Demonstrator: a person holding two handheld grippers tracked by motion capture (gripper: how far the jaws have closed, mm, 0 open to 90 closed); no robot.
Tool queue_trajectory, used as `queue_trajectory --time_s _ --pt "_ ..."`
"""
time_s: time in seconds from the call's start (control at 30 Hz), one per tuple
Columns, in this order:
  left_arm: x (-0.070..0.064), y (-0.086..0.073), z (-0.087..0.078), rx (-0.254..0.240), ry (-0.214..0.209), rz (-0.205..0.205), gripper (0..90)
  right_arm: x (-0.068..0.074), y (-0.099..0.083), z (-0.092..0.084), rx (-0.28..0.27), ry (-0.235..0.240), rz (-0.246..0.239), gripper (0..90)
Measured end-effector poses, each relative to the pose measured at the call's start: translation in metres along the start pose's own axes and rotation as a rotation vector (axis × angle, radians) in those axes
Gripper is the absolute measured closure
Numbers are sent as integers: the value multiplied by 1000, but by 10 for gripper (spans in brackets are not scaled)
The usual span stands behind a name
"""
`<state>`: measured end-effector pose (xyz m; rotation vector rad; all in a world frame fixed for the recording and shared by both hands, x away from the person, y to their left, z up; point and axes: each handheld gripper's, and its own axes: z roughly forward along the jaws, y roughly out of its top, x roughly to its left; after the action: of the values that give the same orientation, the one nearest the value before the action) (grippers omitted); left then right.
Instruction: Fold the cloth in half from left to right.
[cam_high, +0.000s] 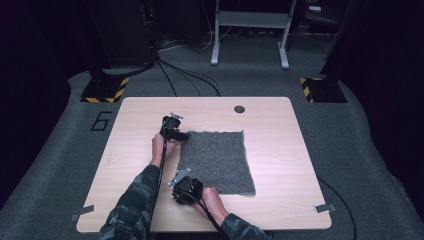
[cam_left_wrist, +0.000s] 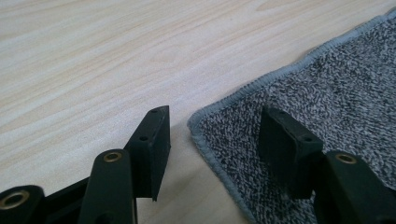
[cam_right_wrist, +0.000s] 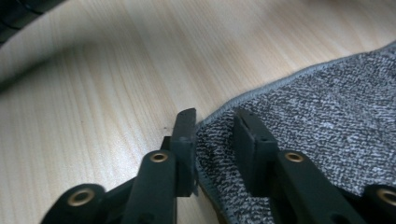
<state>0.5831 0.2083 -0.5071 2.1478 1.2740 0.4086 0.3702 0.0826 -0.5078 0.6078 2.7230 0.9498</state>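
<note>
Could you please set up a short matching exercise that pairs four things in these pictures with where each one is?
Things:
1. left gripper
2. right gripper
3. grey towel
4. dark round hole

Places:
A. lying flat in the middle of the table
B. at the towel's near left corner
C. in the tabletop, beyond the towel's far edge
D. at the towel's far left corner

Right pairs: 1-D, 2-B, 3-A, 4-C
</note>
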Motion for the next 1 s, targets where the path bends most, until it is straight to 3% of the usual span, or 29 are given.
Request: queue_trajectory --time_s 0.13,0.27,0.63,0.7,1.0 --pt "1 -1 -1 -5 7 3 516 -1 -1 1 2 16 13 753" --pt "1 -3 -1 -18 14 14 598 -1 -2 1 1 18 19 863" --pt "1 -4 -2 -25 -5 14 864 -1 -4 1 -15 15 51 889" --pt "-1 -3 -2 -21 5 23 877 -2 -5 -3 -26 32 67 890" --pt "-2 3 -9 -24 7 31 883 -4 -5 -17 -72 27 81 890"
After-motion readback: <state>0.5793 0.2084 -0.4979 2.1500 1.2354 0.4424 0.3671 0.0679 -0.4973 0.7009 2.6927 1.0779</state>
